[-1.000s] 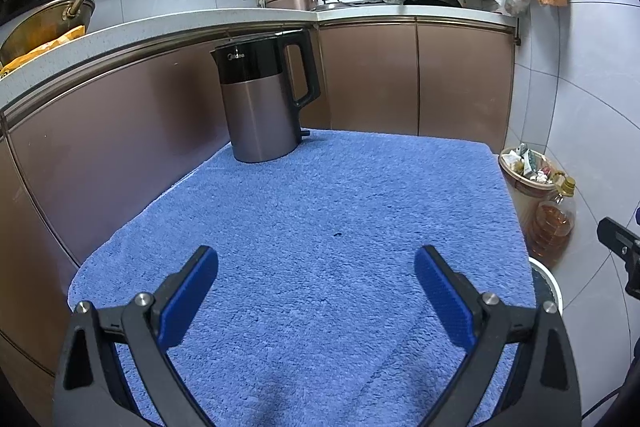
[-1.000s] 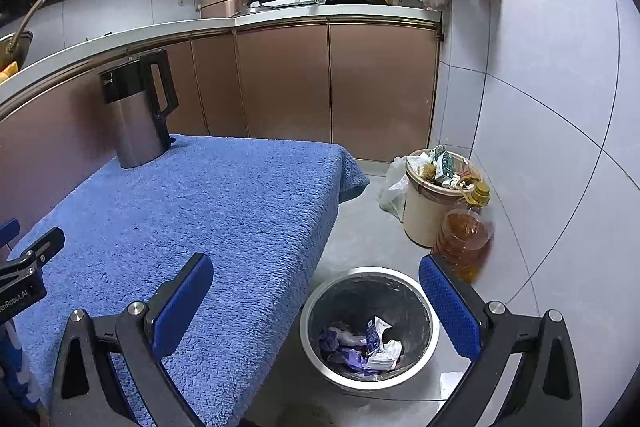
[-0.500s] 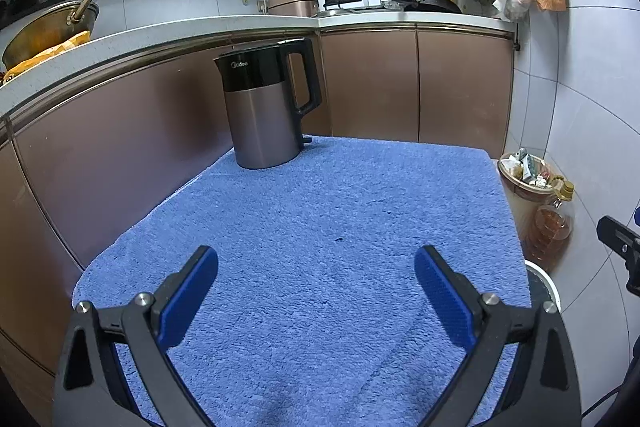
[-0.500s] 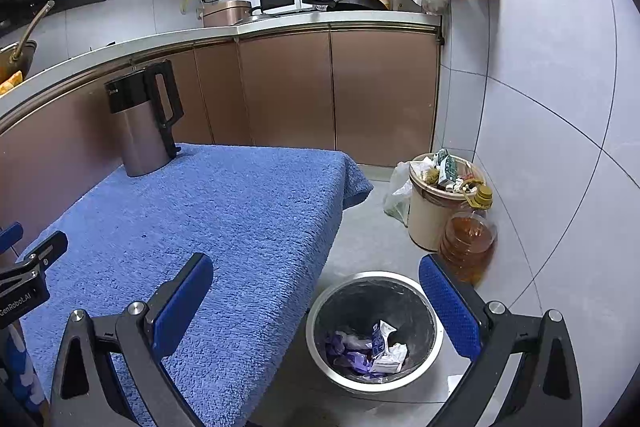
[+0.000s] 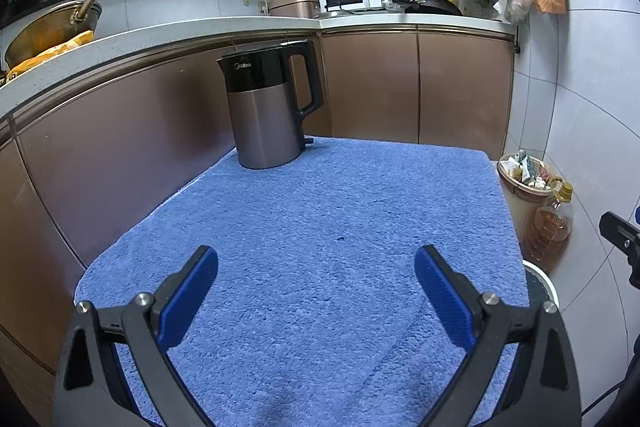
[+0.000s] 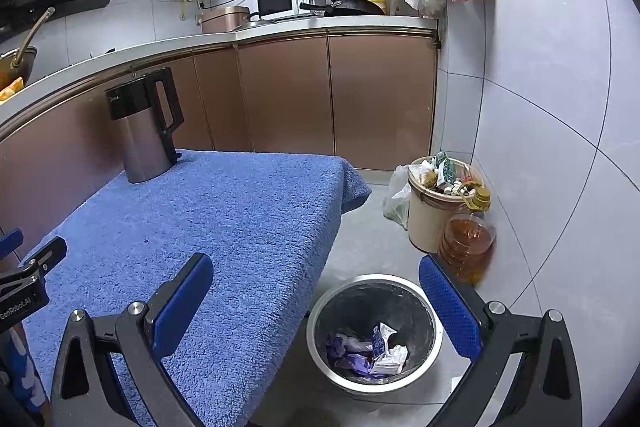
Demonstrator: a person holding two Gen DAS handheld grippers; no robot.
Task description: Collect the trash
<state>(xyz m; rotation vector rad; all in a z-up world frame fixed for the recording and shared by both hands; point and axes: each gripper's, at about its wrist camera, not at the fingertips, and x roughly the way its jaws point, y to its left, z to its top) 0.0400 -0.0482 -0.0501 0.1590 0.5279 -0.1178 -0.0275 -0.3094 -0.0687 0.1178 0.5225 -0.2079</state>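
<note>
Hovering over the blue-towelled bench (image 5: 320, 267), left claw (image 5: 316, 269) has its jaws spread wide, nothing between the blue pads (image 5: 188, 299). Right claw (image 6: 316, 277) is equally wide and empty, straddling the bench's right edge with its right finger out over the floor. Trash (image 6: 368, 351) sits in the round metal-rimmed bin (image 6: 434, 307) on the floor just beside the bench: a small carton, purple wrappers, white scraps. Only the right view sees into that bin; the left view catches just a sliver of its rim (image 5: 540, 273) past the bench edge. Kettle (image 5: 268, 107) stands upright at the far left corner of the bench, handle to the right; visible in both views. Small dark speck (image 5: 341, 238) on the towel mid-bench, clearer in the left view. Beige bucket (image 6: 428, 215), full of refuse, stands on the floor by the tiled wall, oil bottle (image 6: 466, 239) touching or just in front of it; both views show them, but the white plastic bag (image 6: 396, 199) beside the bucket shows only in the right view. Each view catches a bit of the other claw's body at its frame edge.
</note>
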